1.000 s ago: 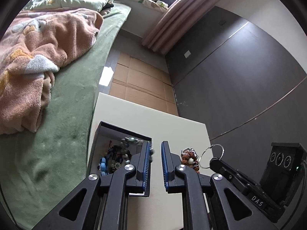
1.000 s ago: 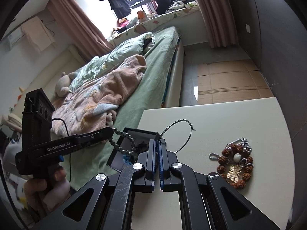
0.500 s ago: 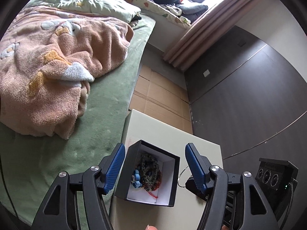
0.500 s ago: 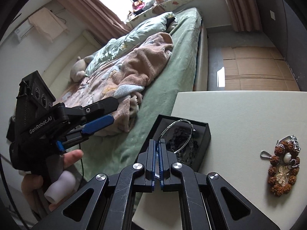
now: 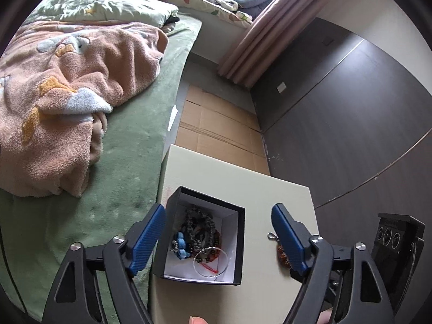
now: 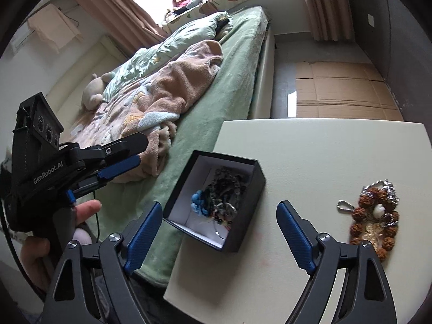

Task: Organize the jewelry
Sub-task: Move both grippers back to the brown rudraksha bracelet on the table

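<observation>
A black jewelry box (image 5: 237, 245) (image 6: 253, 189) with a white lining stands on the cream table's left side. It holds dark bead strands (image 5: 198, 226) (image 6: 229, 181), a blue piece (image 5: 180, 245) (image 6: 198, 199) and a thin silver wire hoop (image 5: 212, 260) (image 6: 225, 216). A brown bead bracelet with a silver chain (image 6: 374, 224) lies on the table to the box's right; in the left wrist view (image 5: 282, 252) it is partly hidden. My left gripper (image 5: 218, 237) is open above the box. My right gripper (image 6: 218, 232) is open and empty above the box's near edge.
The cream table (image 5: 270, 189) (image 6: 324, 156) stands against a green bed (image 5: 129, 145) (image 6: 229, 75) with a pink blanket (image 5: 67, 86). A dark wall (image 5: 351, 124) is on the right. Cardboard (image 5: 221, 132) covers the floor beyond the table.
My right gripper has opened and let go of the silver hoop, which now lies in the box. My left gripper opened earlier, dropped the bead strand in the box, and has drawn back.
</observation>
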The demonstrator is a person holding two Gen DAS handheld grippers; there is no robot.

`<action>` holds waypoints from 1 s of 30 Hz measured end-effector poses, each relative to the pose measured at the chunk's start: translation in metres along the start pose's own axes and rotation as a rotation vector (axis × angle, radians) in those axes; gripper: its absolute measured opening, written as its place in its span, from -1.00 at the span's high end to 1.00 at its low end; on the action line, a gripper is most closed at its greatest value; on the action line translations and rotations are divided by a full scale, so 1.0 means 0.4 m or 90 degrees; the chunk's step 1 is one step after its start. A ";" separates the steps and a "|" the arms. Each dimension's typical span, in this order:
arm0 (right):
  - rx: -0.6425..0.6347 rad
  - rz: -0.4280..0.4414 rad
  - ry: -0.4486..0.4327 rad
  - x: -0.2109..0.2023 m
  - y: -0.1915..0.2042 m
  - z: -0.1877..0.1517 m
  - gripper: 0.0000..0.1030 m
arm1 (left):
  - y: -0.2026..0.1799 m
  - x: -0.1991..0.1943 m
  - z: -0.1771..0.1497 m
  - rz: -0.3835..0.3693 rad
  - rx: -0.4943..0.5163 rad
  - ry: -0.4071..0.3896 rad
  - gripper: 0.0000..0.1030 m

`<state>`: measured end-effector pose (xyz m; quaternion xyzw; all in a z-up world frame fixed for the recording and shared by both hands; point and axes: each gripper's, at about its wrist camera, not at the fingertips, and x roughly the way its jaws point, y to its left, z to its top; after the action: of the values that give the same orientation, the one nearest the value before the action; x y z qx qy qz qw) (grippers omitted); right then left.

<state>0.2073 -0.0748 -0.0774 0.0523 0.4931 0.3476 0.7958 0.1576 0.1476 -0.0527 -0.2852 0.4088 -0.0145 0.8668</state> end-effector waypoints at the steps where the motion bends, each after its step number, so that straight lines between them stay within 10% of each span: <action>1: 0.005 -0.005 -0.006 -0.016 -0.017 -0.003 -0.69 | -0.011 0.001 -0.004 0.003 0.010 -0.001 -0.67; 5: 0.030 -0.024 -0.038 -0.085 -0.095 -0.014 -1.00 | -0.058 0.012 -0.021 0.011 0.046 0.009 -0.68; 30: 0.134 -0.098 -0.116 -0.369 -0.393 -0.105 -1.00 | -0.410 0.072 -0.106 0.010 0.262 0.052 -0.67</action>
<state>0.2115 -0.2934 -0.0552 0.1285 0.4550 0.2258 0.8518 0.1803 -0.0177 -0.0110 -0.0980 0.4342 -0.1028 0.8895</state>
